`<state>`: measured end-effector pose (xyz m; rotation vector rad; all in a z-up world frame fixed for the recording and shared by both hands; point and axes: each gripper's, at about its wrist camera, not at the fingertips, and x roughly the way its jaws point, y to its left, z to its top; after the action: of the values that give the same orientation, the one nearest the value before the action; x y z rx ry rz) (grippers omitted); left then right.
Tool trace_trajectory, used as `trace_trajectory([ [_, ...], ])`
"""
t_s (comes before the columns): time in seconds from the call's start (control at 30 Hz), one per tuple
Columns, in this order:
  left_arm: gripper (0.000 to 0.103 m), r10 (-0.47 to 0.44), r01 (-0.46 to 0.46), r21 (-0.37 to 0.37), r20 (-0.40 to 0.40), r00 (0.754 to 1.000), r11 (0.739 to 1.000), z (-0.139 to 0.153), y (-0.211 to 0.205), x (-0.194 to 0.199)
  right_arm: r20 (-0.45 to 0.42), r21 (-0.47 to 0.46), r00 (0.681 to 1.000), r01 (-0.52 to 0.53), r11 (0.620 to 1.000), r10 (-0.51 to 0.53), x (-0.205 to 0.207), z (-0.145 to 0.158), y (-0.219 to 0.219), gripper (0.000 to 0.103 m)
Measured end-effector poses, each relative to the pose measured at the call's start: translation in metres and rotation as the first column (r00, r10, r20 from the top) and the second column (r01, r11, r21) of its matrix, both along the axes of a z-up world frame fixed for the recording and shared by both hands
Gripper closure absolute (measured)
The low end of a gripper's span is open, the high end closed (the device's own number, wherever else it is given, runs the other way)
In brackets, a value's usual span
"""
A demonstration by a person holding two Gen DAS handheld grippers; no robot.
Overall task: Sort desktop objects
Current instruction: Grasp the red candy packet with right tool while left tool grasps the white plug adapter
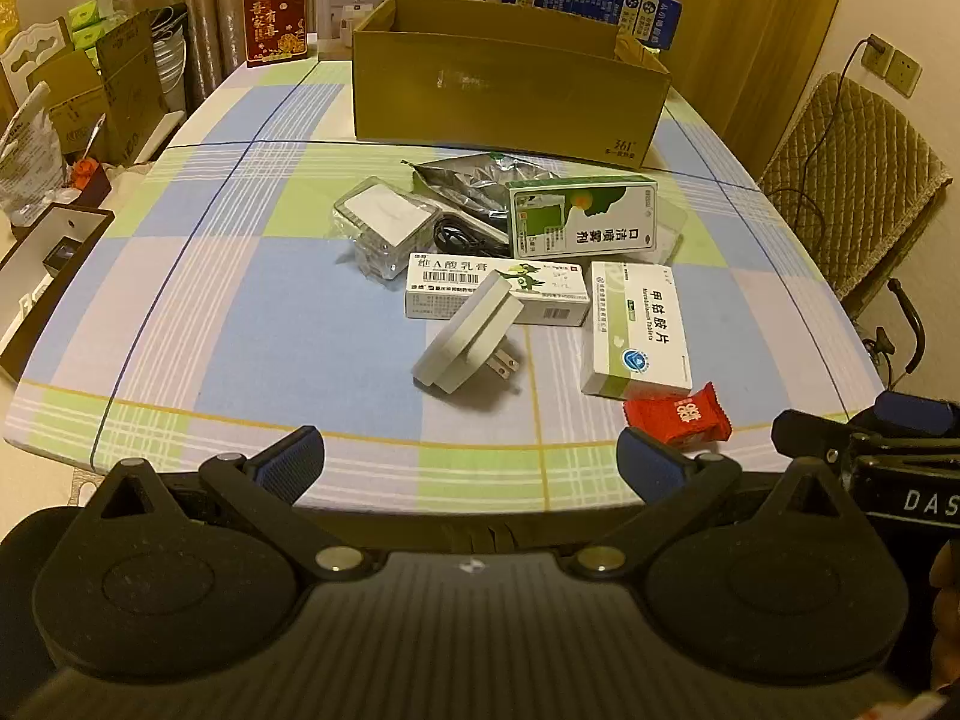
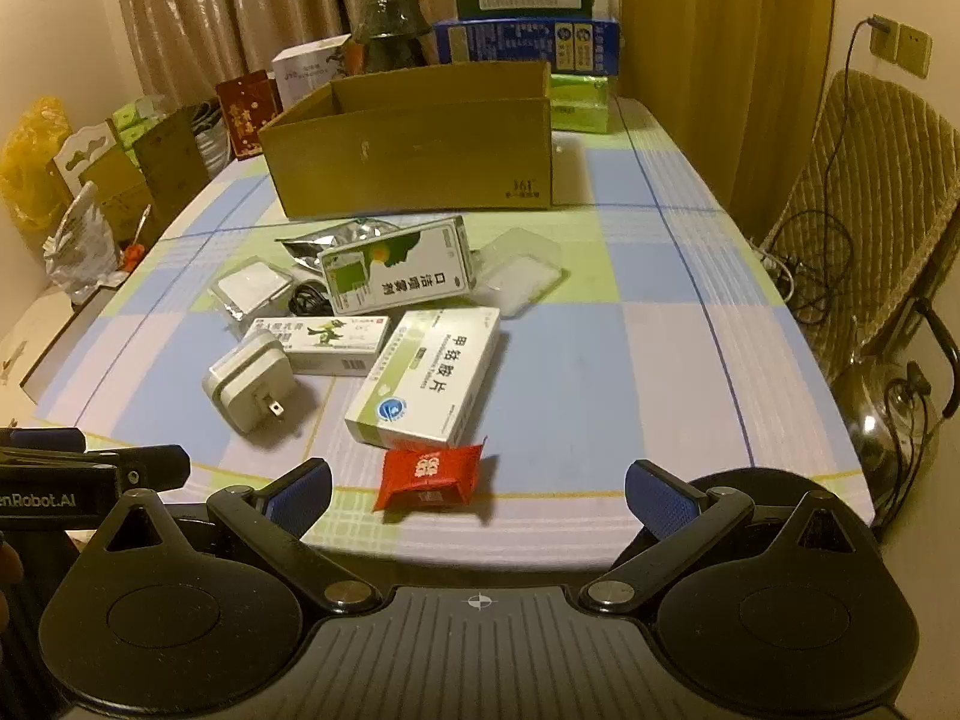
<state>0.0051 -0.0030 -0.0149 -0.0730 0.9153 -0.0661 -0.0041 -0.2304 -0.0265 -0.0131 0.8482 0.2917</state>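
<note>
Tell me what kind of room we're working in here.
Most likely a home dining or living room: a table under a plaid tablecloth, a padded chair beside it, curtains behind, household boxes stacked around a cardboard box.

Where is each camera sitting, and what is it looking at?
Left wrist: rides on the left gripper at the table's near edge, looking across at the cardboard box; its own open fingers show, plus the other gripper at right.
Right wrist: rides on the right gripper, facing the same way; open fingers, other gripper at left.
Both see: the red candy, white plug, medicine boxes and cardboard box.
</note>
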Motion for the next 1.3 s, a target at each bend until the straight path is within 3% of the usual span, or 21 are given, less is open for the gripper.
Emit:
trace_trajectory([
  [0.7,0.001,0.005,-0.005,-0.012,-0.017,1.0,1.0,-0.006,0.004,-0.003,-0.045,0.002,0.999,0.011,1.0,-0.011,0.002,-0.009,-0.002,0.002],
  [1.3,0.001,-0.036,0.036,0.007,-0.016,0.999,0.999,-0.011,0.01,0.014,-0.026,-0.016,1.0,-0.009,1.0,0.008,0.012,-0.026,0.009,0.002],
])
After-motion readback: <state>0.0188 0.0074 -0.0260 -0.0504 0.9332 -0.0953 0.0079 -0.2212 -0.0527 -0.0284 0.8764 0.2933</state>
